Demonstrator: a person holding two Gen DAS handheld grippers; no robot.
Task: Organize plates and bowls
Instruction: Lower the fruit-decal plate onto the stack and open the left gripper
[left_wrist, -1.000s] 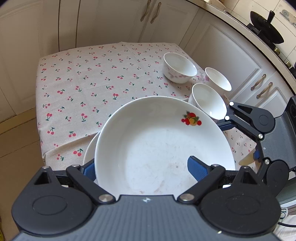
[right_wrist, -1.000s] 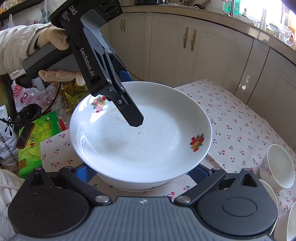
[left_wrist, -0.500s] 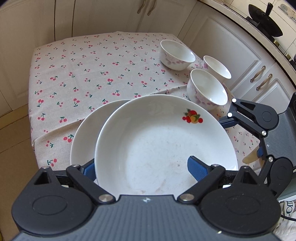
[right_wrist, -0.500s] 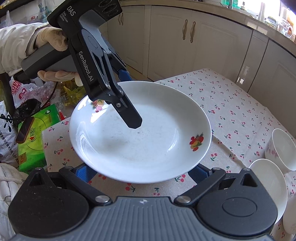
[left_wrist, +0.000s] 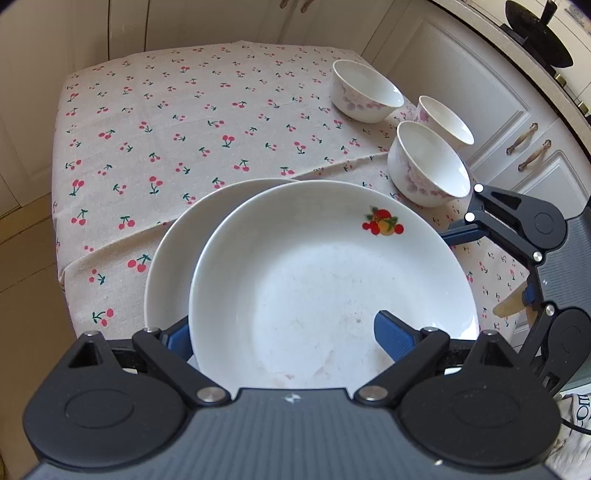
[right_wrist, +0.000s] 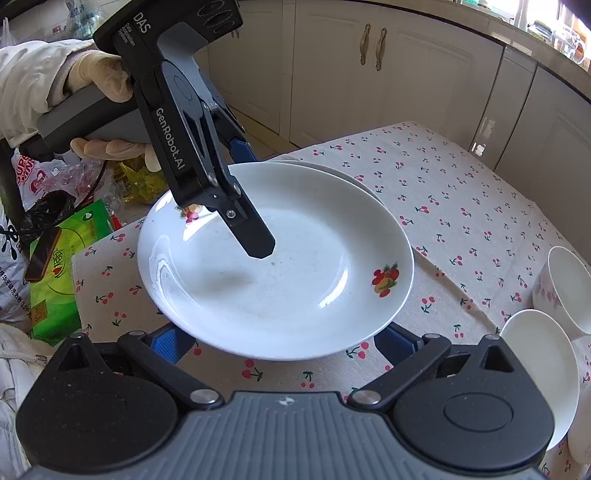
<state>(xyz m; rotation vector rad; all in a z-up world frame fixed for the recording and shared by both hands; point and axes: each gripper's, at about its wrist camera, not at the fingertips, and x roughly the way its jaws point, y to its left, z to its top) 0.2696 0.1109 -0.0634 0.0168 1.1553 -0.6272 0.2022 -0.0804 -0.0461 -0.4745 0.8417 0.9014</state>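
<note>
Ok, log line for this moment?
left gripper: shut on fruit-print plate; plate: above second plate; right gripper: jaws open under plate; bowls: three, unstacked

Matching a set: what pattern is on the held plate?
Plain white plate with small fruit motifs; clearest in left wrist view.

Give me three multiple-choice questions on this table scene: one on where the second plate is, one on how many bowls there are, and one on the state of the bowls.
1. Where is the second plate?
A. Inside a bowl
B. Partly hidden behind the fruit-printed plate
C. On the floor

2. How many bowls are on the tablecloth?
A. One
B. Five
C. Three

3. What state are the bowls in?
A. Empty
B. Full of soup
C. Upside down

Answers: 1 B, only its rim shows past the fruit-printed plate. 2 C, three white bowls sit near the cloth's edge. 3 A, their white insides are bare.
</note>
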